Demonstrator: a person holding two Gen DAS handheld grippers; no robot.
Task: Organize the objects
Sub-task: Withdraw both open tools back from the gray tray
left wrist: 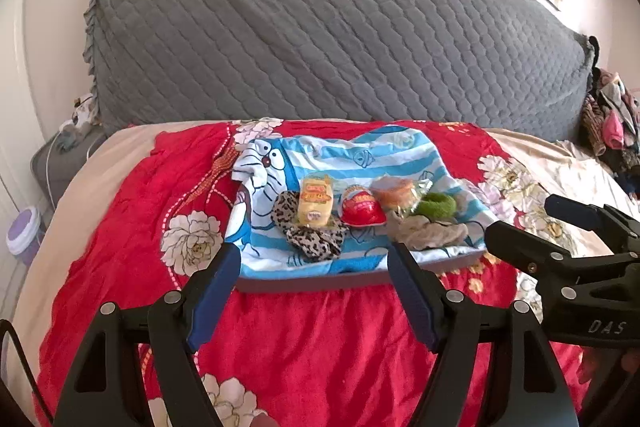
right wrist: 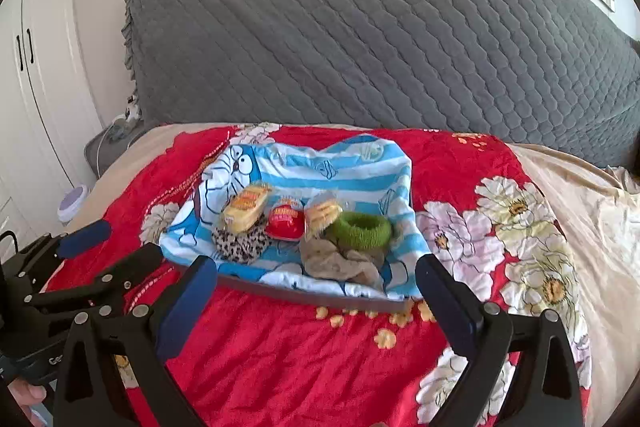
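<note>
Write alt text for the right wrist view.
An open hand-held gripper hovers before a blue striped cartoon cloth on a red floral bedspread. On the cloth lie a yellow snack pack, a red snack pack, a green hair tie and a leopard scrunchie. A grey quilted headboard stands behind.

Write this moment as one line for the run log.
left gripper: open | right gripper: open | snacks, hair ties: on towel, untouched

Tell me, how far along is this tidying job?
Nothing looks sorted yet. The yellow snack pack, red snack, leopard scrunchie, green scrunchie and beige cloth sit mixed on the blue striped towel. The left gripper and right gripper are open, holding nothing. All the sorting remains.
</note>
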